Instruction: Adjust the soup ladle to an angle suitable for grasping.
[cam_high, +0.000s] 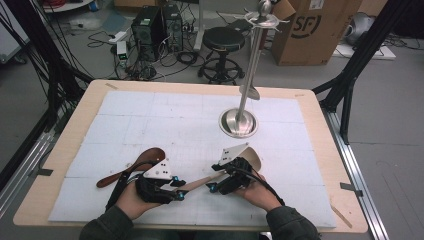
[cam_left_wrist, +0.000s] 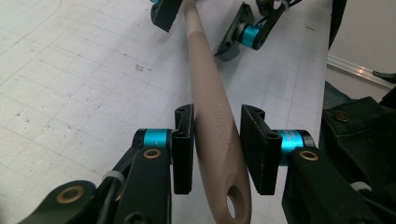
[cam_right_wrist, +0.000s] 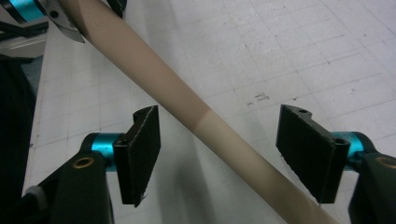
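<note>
Overhead view; gripper views closely share spatula handle (cam_left_wrist: 212, 121).

Tabletop (cam_high: 75, 150) was light wood, covered by a white gridded mat (cam_high: 165, 120). A steel utensil stand (cam_high: 240, 120) stood upright on the mat, round base right of centre, hook ring at the top. A dark brown wooden spoon (cam_high: 131, 167) lay well left of the stand, nearer the front edge. Beyond the stand, on the floor: a black stool (cam_high: 222, 45), a cardboard box (cam_high: 312, 27), computer towers (cam_high: 157, 25) with loose cables.
</note>
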